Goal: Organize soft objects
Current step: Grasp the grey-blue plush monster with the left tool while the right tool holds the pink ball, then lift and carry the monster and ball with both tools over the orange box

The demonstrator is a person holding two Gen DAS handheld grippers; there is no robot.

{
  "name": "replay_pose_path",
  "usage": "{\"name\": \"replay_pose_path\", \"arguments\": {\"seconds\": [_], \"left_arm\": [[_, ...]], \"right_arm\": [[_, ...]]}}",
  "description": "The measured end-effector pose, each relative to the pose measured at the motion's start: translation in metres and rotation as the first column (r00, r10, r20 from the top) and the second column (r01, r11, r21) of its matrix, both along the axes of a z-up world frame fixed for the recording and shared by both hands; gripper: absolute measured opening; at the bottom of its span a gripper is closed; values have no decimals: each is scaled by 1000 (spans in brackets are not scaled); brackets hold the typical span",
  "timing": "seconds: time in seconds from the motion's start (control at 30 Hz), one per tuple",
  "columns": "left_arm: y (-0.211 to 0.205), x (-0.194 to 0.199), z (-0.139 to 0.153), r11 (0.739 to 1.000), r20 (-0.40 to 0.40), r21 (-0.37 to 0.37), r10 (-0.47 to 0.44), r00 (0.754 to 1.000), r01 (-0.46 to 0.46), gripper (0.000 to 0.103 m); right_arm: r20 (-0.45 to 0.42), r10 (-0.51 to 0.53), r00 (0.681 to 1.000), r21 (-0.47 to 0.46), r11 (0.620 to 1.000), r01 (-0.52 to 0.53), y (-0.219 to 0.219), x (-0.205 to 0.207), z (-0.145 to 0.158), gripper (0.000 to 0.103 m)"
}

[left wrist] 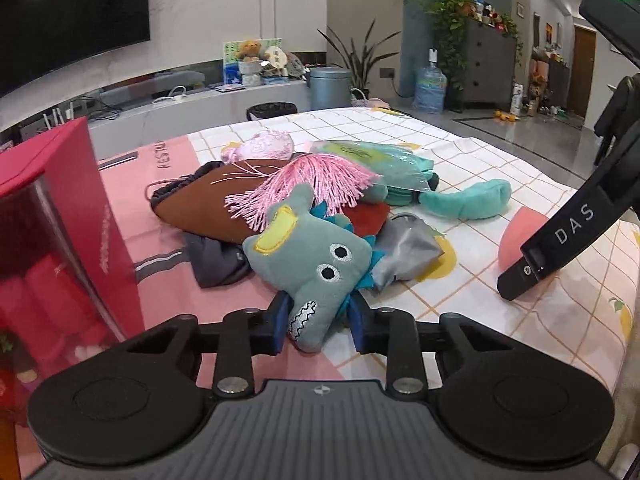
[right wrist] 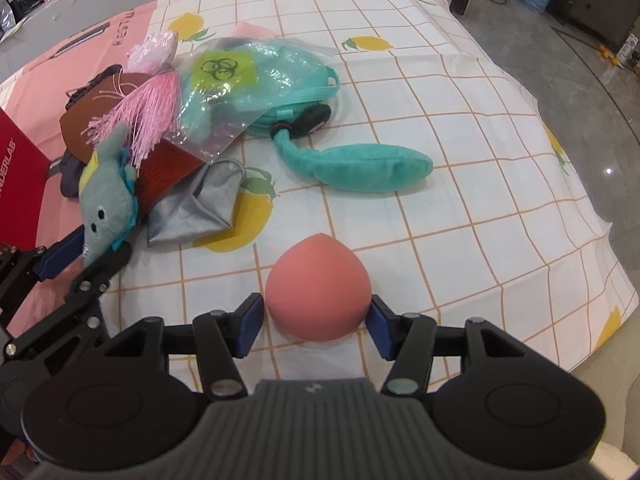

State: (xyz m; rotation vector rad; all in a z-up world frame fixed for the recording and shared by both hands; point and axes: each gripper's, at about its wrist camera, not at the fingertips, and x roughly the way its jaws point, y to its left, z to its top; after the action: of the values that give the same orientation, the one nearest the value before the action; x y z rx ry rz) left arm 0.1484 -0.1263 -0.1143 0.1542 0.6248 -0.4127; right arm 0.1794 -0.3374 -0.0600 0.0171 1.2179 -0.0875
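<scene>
two grippers work over a table covered by a white cloth with an orange grid and yellow lemon prints (right wrist: pixel 460 128), with a pink printed sheet (left wrist: pixel 132 176) lying at its nine o'clock side. the left gripper (left wrist: pixel 320 316) has its blue-padded jaws pressed onto the snout of a grey-green plush crocodile toy with stitched eyes and a yellow patch (left wrist: pixel 316 260); the snout fills the gap between the pads, and the right wrist view shows the same pinch at its nine o'clock edge. no earlier picture is given, so only the grip itself can be told.

the right gripper (right wrist: pixel 316 320) points steeply down, its jaws part-spread around a salmon-pink teardrop-shaped soft sponge (right wrist: pixel 318 288) resting on the cloth. the right pad touches the sponge's side; the left pad sits just beside it, and i cannot tell whether it truly presses.

behind the crocodile, toward twelve o'clock in the left view, lies a heap: a brown fabric pouch with a dark drawstring mouth (left wrist: pixel 216 196), a pink stringy tassel (left wrist: pixel 308 184), a crumpled grey shiny fabric piece (left wrist: pixel 408 252), a dark grey cloth (left wrist: pixel 216 260), and a clear plastic bag holding a teal plush item (right wrist: pixel 240 80). a teal plush tail-like piece (right wrist: pixel 368 168) stretches toward three o'clock. a red box (left wrist: pixel 80 208) stands at nine o'clock.
</scene>
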Motion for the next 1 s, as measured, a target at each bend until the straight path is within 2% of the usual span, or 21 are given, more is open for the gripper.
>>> {"name": "replay_pose_path", "arguments": {"seconds": [0.17, 0.43, 0.53, 0.7, 0.9, 1.0], "left_arm": [[14, -10, 10, 997, -60, -43, 59, 996, -62, 31], [50, -44, 22, 979, -182, -130, 129, 975, -154, 31], [58, -55, 25, 980, -167, -112, 147, 975, -166, 31], [68, -72, 29, 977, -164, -96, 172, 971, -189, 31], [72, -80, 32, 972, -153, -101, 196, 969, -213, 31], [73, -81, 34, 968, -151, -117, 201, 968, -220, 30]], "right_arm": [[-7, -1, 1000, -3, 1000, 1, -1, 1, -3, 57], [-5, 4, 1000, 15, 1000, -4, -2, -4, -2, 56], [2, -7, 1000, 22, 1000, 7, -4, -6, -1, 52], [6, 4, 1000, 51, 999, -5, -5, -8, 1, 49], [15, -8, 1000, 62, 998, 7, -7, -11, 4, 48], [51, -8, 999, 60, 998, 5, -7, -16, 12, 48]]}}
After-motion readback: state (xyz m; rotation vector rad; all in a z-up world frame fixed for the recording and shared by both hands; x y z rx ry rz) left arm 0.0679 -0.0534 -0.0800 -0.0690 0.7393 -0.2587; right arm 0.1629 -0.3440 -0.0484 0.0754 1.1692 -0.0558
